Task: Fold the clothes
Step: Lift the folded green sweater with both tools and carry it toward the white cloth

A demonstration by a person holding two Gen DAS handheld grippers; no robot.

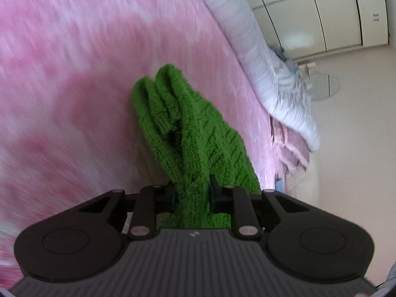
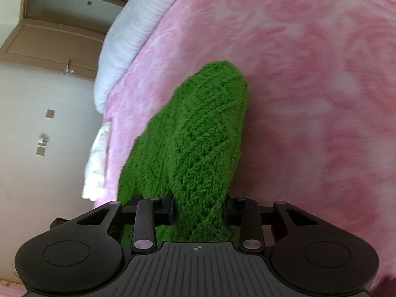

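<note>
A: The knit (image 1: 198, 133) is being held by both grippers at once. The left gripper (image 1: 192, 194) is being kept closed on a bunched edge of it; the right gripper (image 2: 199, 206) is likewise being clamped on a thick wad. The garment is hanging from both, over the bed (image 2: 309, 99).

B: Handling is being judged as soft and limp: chunky green yarn, open cable pattern, probably light but bulky. It is being expected to sag and stretch between the holds, not slip. Loose stitches are being flagged as a snag risk at the fingers.

A: Hold points are being noted: edges or corners are being preferred over the middle, since a wad is hiding the layers. Which part of the garment is being pinched cannot be told.

B: Surface is being logged: a pink fluffy blanket, likely clinging to yarn. A white bolster (image 2: 128, 39) is lying along the bed's edge. A door (image 2: 49, 42) and cupboards (image 1: 321, 19) are being seen beyond.
</note>
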